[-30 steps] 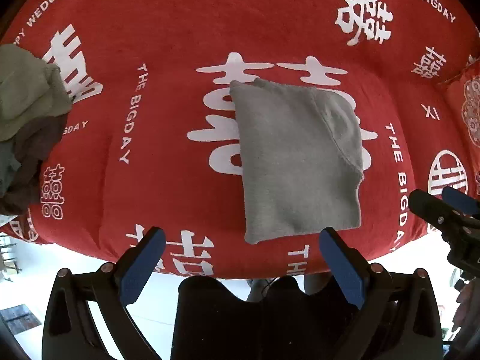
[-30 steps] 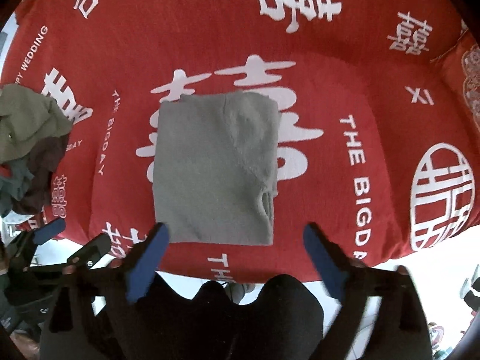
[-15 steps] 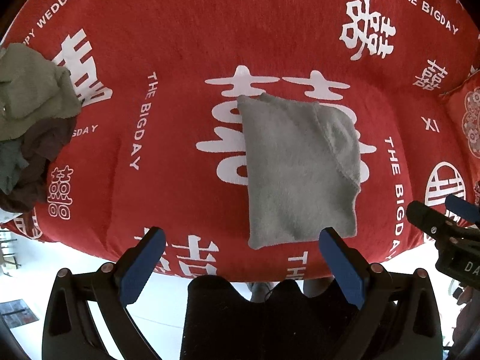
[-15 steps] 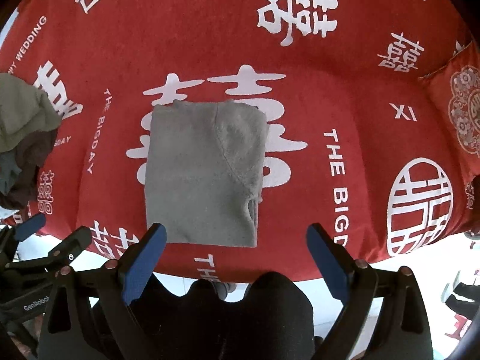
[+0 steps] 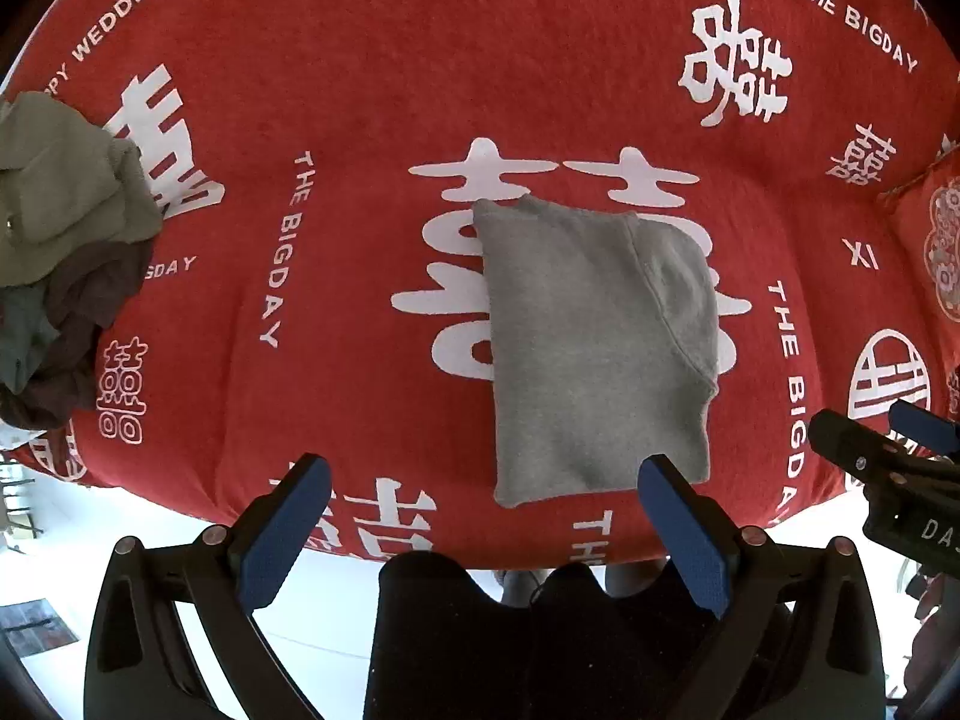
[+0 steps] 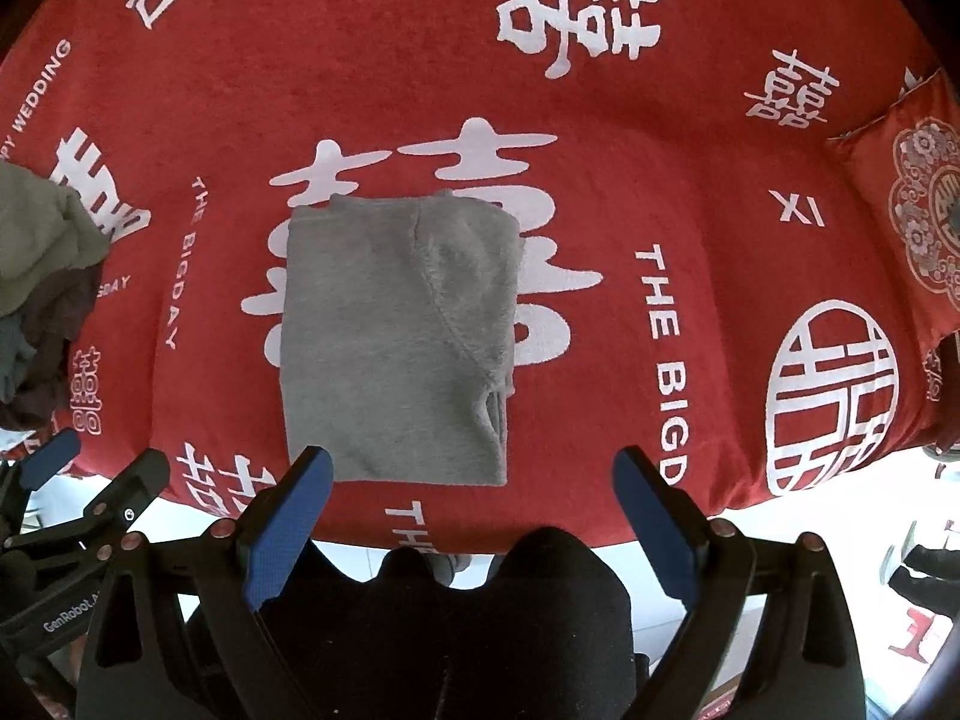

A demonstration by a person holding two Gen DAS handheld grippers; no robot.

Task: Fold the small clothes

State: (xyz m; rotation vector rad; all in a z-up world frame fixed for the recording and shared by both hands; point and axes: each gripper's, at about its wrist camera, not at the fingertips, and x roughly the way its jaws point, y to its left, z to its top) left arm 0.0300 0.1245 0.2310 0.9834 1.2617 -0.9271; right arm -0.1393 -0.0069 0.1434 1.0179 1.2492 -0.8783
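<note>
A folded grey garment (image 5: 588,354) (image 6: 396,342) lies flat as a neat rectangle on the red cloth (image 5: 372,90) (image 6: 690,138) with white characters. My left gripper (image 5: 480,483) hovers open near the front edge, its right finger just over the garment's near edge. My right gripper (image 6: 474,474) is open too, held back from the garment's near edge, with nothing between the blue pads. Each gripper shows in the other's view: the right gripper (image 5: 888,450) at the far right, the left gripper (image 6: 72,480) at the lower left.
A heap of olive, brown and teal clothes (image 5: 54,240) (image 6: 42,276) sits at the left edge of the cloth. A red patterned cushion (image 6: 912,216) lies at the right. Below the front edge are a person's dark legs (image 5: 540,630) and white floor.
Both grippers have drawn back a little from the folded garment, which now sits farther away in both views. The garment itself has not moved.
</note>
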